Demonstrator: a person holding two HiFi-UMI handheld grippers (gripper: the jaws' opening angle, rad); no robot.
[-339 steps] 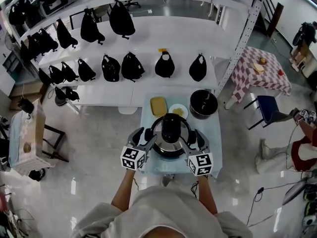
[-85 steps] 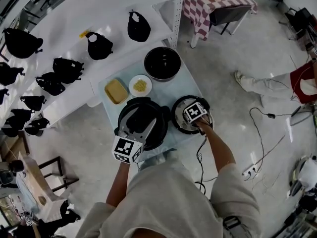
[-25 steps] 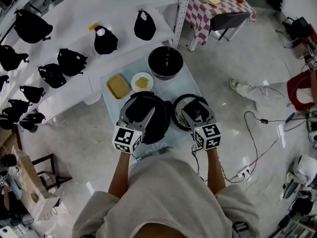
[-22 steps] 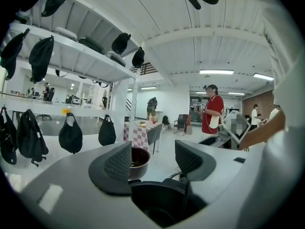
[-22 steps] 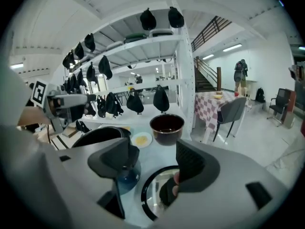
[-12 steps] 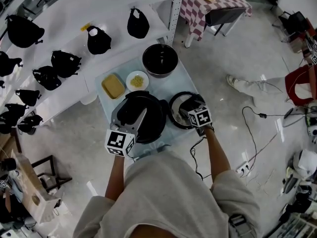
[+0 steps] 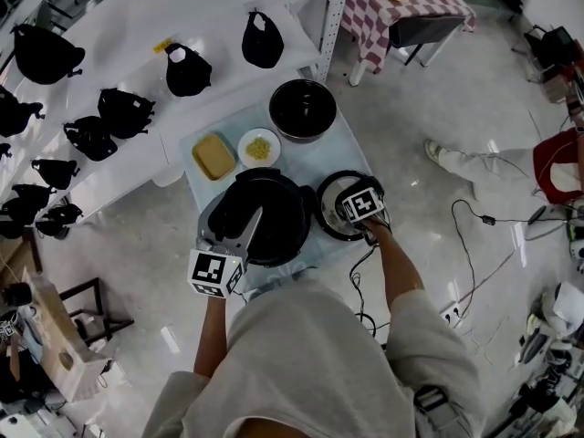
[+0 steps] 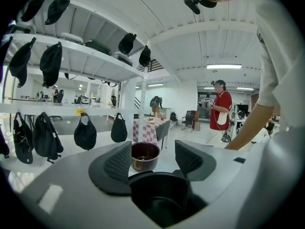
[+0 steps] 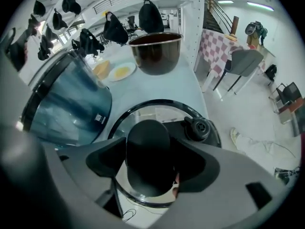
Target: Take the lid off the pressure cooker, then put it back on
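Observation:
The pressure cooker (image 7: 265, 215) stands open on the small table (image 7: 321, 158), its dark pot showing. Its lid (image 7: 330, 219) lies flat on the table just right of it. My right gripper (image 7: 354, 212) points steeply down over the lid (image 9: 157, 109). Its jaws have just been opening and stand wide, one on each side of the black lid handle (image 9: 147, 149); right gripper (image 9: 150, 159). My left gripper (image 7: 234, 231) hovers open at the cooker's near left rim (image 8: 157, 194) with nothing gripped; left gripper (image 8: 152, 159).
Behind the cooker sit a dark bowl-shaped pot (image 7: 302, 109), a small plate of yellow food (image 7: 259, 148) and a yellow block (image 7: 213, 156). White shelves with black bags (image 7: 109, 117) run at the left. A checkered table (image 7: 401, 3) and a person in red (image 8: 220, 111) are further off.
My right gripper has come down from a raised position beside the lid to straddle the lid's handle. The left gripper shifted slightly near the cooker's rim.

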